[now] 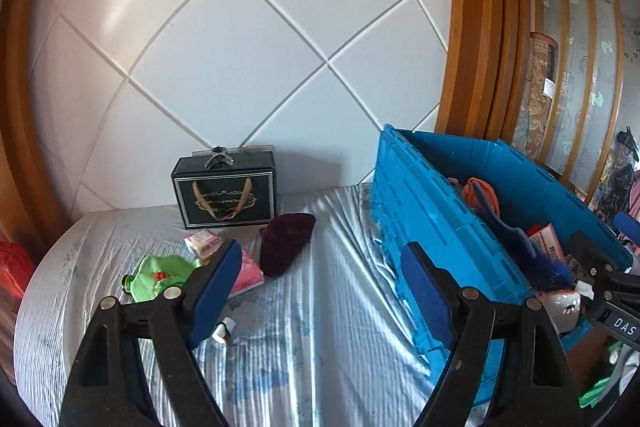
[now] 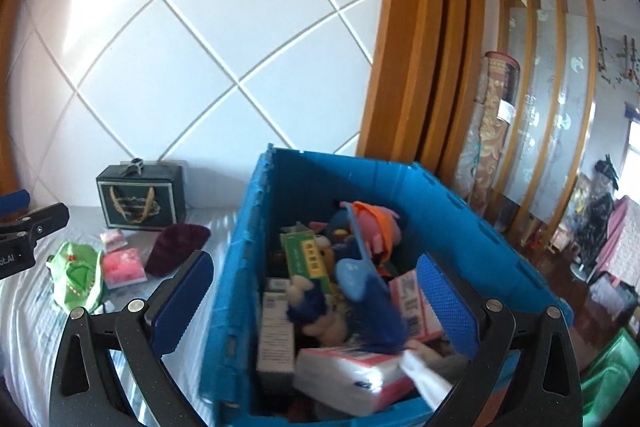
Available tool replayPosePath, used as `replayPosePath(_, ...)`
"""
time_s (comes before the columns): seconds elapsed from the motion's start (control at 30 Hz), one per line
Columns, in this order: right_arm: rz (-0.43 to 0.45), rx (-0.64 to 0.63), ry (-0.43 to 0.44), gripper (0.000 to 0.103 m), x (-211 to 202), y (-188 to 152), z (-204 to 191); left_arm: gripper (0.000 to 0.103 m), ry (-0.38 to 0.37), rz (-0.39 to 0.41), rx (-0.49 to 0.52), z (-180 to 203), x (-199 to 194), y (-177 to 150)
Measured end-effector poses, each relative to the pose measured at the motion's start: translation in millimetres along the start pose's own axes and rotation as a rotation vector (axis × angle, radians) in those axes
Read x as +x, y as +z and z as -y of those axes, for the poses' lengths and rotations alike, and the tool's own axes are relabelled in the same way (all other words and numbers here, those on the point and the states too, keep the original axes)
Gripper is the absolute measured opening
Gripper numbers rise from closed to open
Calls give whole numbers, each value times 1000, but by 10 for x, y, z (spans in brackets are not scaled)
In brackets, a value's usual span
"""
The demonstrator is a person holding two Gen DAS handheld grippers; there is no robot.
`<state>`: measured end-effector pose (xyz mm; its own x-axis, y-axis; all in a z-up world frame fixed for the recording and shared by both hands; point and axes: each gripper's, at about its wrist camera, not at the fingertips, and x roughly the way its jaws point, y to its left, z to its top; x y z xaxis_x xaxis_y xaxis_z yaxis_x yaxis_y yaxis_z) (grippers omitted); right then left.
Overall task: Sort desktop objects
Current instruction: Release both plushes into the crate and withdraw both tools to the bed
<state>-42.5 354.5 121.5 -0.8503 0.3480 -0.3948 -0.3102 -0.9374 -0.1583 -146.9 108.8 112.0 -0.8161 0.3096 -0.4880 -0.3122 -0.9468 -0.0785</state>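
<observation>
The open blue plastic crate [image 2: 256, 267] holds a soft toy, cartons and a tissue pack [image 2: 352, 371]. Left gripper [image 1: 320, 291] and right gripper [image 2: 316, 307] both stand wide, holding nothing.

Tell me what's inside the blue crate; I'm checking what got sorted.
The blue crate holds a green box, a pink tissue pack, a blue brush and plush toys. Lower layers are covered.

A white wall [image 1: 248, 59] (crossed by diagonal grooves) is seen behind the counter. A wooden door frame [image 2: 424, 39] stands to its right, with a slatted wooden screen [image 2: 548, 67] of frosted, patterned glass beyond it. A rolled patterned carpet [image 2: 490, 131] is propped upright between them.
</observation>
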Motion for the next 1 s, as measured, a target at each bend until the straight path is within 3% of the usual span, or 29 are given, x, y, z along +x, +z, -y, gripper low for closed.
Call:
replayPosePath(0.23, 20, -28, 131, 103, -23, 44, -752, 82, 70, -36, -62, -830, 135, -242)
replayPosePath(0.47, -62, -54, 307, 103, 445, -129, -1434, 82, 168, -134, -116, -1422, 544, -653)
replayPosePath(0.63, -173, -74, 401, 103, 1004, -408, -1799, 80, 153, -261, -132, -1523, 1056, -1081)
replayPosePath(0.83, -349, -105, 439, 103, 1739, -818, -1990, 53, 82, -426, -153, -1488, 1776, -1583)
replayPosePath(1.0, -472, -105, 452, 103, 2250, -1101, -2062, 53, 71, -503, -144, -1506, 2275, -1791)
